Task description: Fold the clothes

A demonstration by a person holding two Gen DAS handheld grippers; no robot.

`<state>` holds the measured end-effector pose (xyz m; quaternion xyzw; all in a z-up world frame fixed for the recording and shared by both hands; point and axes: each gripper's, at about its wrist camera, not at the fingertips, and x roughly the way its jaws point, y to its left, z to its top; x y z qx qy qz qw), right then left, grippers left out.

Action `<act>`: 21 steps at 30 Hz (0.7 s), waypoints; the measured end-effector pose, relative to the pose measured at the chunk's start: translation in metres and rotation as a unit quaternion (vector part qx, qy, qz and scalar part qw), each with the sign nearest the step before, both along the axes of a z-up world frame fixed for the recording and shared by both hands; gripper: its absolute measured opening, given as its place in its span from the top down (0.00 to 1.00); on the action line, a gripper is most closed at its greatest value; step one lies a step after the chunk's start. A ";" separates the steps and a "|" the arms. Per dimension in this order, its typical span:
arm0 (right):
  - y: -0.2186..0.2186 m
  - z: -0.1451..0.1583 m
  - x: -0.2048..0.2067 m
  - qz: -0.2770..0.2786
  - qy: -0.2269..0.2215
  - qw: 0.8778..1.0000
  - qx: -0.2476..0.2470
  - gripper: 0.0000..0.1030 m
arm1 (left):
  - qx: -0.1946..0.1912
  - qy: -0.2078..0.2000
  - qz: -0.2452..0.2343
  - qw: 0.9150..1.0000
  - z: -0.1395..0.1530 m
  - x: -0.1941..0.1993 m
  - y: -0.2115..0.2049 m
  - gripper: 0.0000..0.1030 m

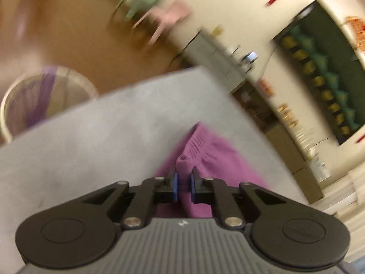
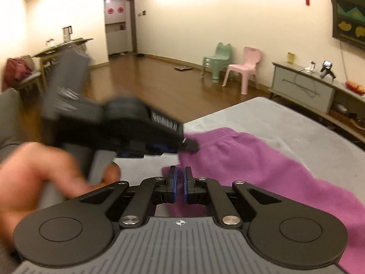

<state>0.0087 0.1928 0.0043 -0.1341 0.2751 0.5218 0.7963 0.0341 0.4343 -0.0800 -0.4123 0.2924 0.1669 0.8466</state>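
SURFACE: grey table [image 2: 285, 123] | GARMENT: purple trousers [image 2: 262, 159] lying toward its far-right corner | LEFT HAND [image 2: 45, 178]: angled downward, left gripper [image 1: 184, 178] clamped onto a waistband fold | RIGHT GRIPPER [image 2: 180, 178]: angled downward, jaws narrowly parted astride the cloth edge, grip uncertain.

We see one garment [image 2: 262, 159], purple and soft-knit, spread mostly flat on the grey table [image 2: 285, 118]. Its ribbed elastic waistband [image 2: 224, 130] lies toward the table's far edge, and the cloth runs from there to the table's near right side. Near the table's middle a fold of the cloth [image 1: 183, 164] stands bunched up off the table. Its near edge [image 2: 180, 205] is rumpled.
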 end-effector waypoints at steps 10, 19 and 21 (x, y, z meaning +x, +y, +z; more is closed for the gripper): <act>-0.153 -0.031 0.026 -0.132 -0.080 0.977 -0.144 0.44 | 0.000 -0.015 -0.046 0.999 0.007 0.027 -0.024 0.48; -0.167 -0.002 -0.001 -0.124 -0.098 0.982 -0.107 1.00 | 0.047 -0.055 -0.049 0.996 0.041 -0.030 -0.028 0.98; -0.172 -0.007 -0.027 -0.095 -0.119 0.979 -0.134 1.00 | 0.018 0.004 -0.026 0.999 0.016 -0.030 -0.015 0.98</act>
